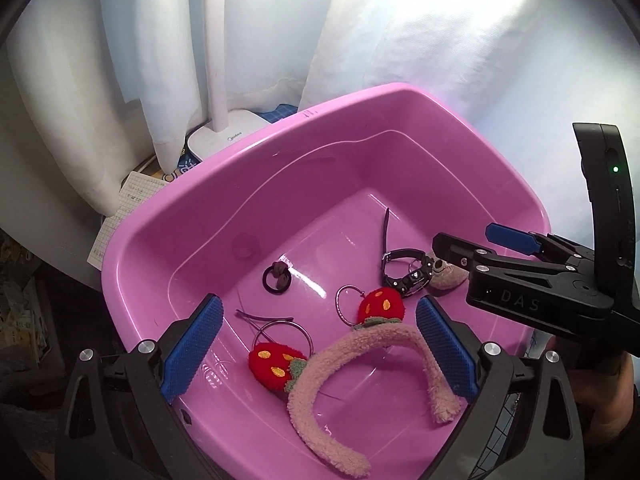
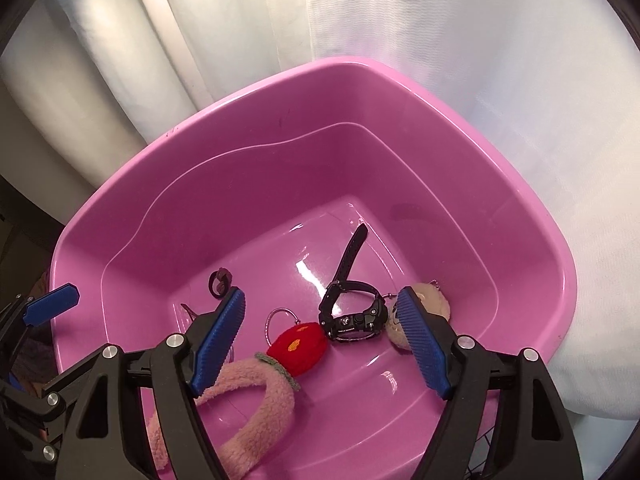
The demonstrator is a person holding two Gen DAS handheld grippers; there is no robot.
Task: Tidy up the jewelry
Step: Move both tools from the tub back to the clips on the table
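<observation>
A pink plastic basin [image 1: 360, 96] holds the jewelry. On its floor lie a fuzzy pink headband [image 1: 360, 364], two red strawberry hoop earrings [image 1: 276, 366] [image 1: 382, 304], a black watch [image 1: 404, 272], a small black hair tie [image 1: 276, 278] and a beige plush piece [image 1: 446, 276]. My left gripper [image 1: 319, 303] hangs open above the headband and earrings, with nothing between its pads. My right gripper [image 2: 321, 295] is open too, above the watch [image 2: 352, 316] and one strawberry earring [image 2: 298, 346], touching neither. The basin [image 2: 280, 88] fills the right wrist view.
White curtains hang close behind the basin. A white lamp base [image 1: 224, 136] and squared paper [image 1: 120, 216] lie beyond its far left rim. A hand [image 1: 608, 400] holds the right gripper at the basin's right side.
</observation>
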